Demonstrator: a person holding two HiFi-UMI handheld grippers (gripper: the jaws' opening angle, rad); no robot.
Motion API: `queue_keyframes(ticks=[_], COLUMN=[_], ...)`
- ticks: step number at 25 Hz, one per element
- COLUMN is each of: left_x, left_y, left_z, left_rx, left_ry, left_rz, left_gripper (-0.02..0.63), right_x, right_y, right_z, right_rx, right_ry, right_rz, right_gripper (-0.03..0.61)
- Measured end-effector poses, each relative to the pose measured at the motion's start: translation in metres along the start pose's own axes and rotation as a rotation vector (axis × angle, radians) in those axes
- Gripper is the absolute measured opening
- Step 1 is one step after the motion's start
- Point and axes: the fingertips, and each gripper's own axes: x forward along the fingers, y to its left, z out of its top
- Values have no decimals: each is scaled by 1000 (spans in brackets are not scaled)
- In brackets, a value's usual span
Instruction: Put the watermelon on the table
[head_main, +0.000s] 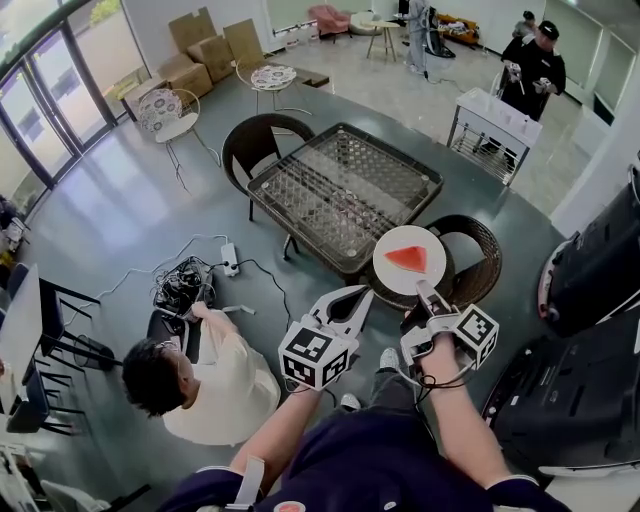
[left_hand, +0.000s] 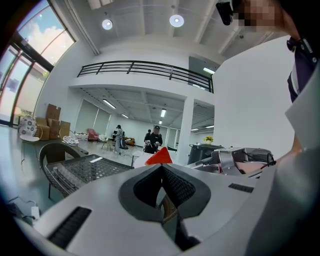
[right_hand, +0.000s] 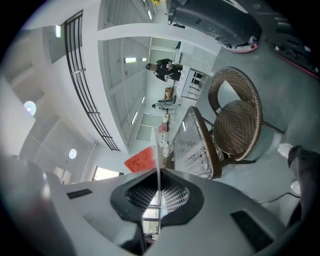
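Observation:
A red watermelon wedge (head_main: 407, 259) lies on a round white plate (head_main: 385, 272). My right gripper (head_main: 425, 291) is shut on the plate's near rim and holds it level in the air, just off the near right corner of the dark lattice-top table (head_main: 345, 190). In the right gripper view the plate (right_hand: 158, 150) shows as a thin white edge between the jaws, with the watermelon (right_hand: 140, 161) beside it. My left gripper (head_main: 352, 300) hangs shut and empty just left of the plate. In the left gripper view the watermelon (left_hand: 159, 156) peeks over the closed jaw tips (left_hand: 161, 167).
A wicker chair (head_main: 470, 262) stands under the plate and another (head_main: 262, 140) at the table's far left. A person (head_main: 210, 375) crouches on the floor at my left beside cables (head_main: 185, 285). Another person (head_main: 532, 70) stands far off behind a white cart (head_main: 492, 125). Dark equipment (head_main: 590, 330) fills the right.

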Motion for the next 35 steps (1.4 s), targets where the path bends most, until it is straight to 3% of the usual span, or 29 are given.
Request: queue_keyframes(ticks=[14,35], left_x=[67,245], left_y=[50,166], left_z=[4,8], left_rx=[-12,-29], left_ry=[25,119], left_rz=[28,111], left_gripper=[5,6], right_x=[80,272], right_y=[-3,-34], right_z=[45,152], right_rx=[5,24], right_ry=[32,161], right_rz=[-3,-77], right_gripper=[11,11])
